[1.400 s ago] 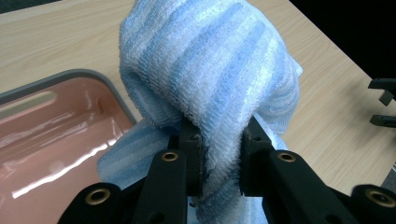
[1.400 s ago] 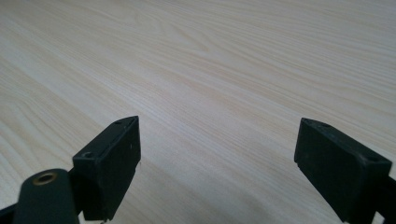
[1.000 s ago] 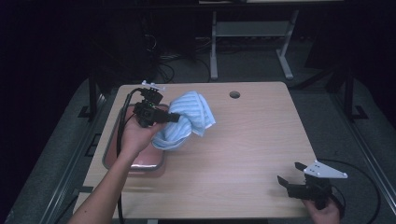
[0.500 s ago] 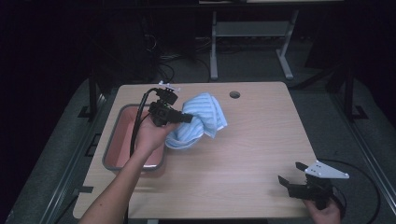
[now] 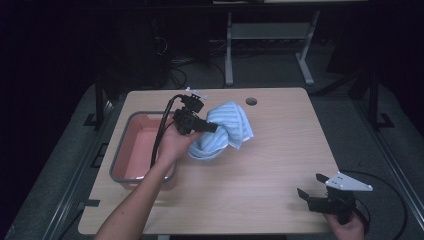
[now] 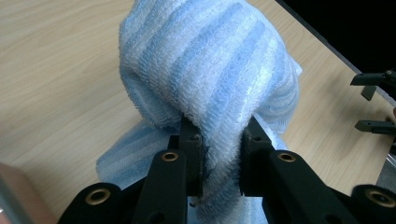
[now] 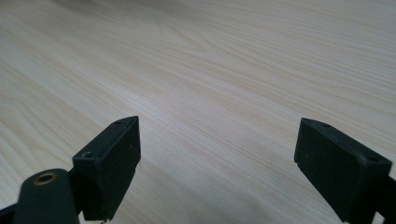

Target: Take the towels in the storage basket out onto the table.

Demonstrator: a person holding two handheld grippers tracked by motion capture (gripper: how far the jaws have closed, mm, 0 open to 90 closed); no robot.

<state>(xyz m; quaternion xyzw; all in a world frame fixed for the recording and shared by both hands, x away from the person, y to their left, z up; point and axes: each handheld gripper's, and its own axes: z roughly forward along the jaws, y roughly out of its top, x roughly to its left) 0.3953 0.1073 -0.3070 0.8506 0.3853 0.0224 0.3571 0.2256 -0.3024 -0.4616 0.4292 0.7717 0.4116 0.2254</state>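
A light blue striped towel [image 5: 225, 131] hangs bunched over the middle-left of the wooden table [image 5: 270, 165]. My left gripper [image 5: 212, 128] is shut on it, and in the left gripper view a fold of the towel [image 6: 219, 79] is pinched between the two black jaws of the left gripper [image 6: 220, 149]. Near the table's front right corner my right gripper [image 5: 309, 186] rests in a hand, open. In the right gripper view the right gripper [image 7: 217, 154] has its jaws wide apart over bare wood, nothing between them.
A pink tub with a grey rim [image 5: 131, 150] stands at the table's left side, just left of my left forearm. A round cable hole [image 5: 251, 101] sits near the far edge. Dark floor, cables and a metal stand lie beyond the table.
My left gripper has carried the towel to the right, away from above the pink tub toward the table's middle. The right gripper has stayed put.
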